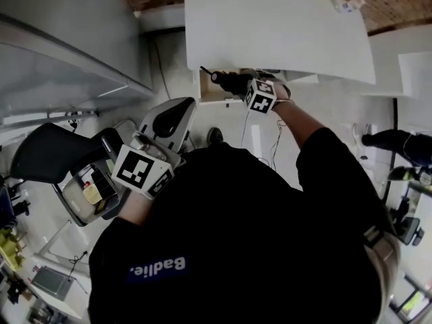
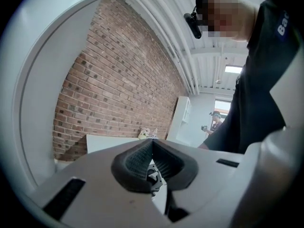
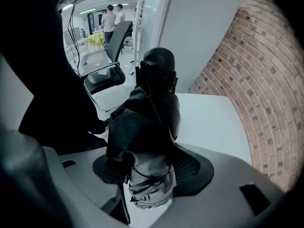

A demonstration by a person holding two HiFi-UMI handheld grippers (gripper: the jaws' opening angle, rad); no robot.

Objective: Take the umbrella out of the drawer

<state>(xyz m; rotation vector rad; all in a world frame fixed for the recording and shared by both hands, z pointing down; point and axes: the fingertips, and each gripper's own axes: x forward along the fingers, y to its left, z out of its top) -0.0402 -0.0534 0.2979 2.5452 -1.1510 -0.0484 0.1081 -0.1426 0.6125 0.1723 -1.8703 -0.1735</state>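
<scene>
umbrella (image 3: 151,103) in right tool (image 3: 152,167), near desk (image 1: 270,32) edge

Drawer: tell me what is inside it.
Only a bare pale strip of the drawer shows. The umbrella, shut in the right gripper, and the table hide the rest, so whether anything lies inside cannot be told.

Dim, murky head view; fisheye bending and black vignetted corners in both gripper views.
</scene>
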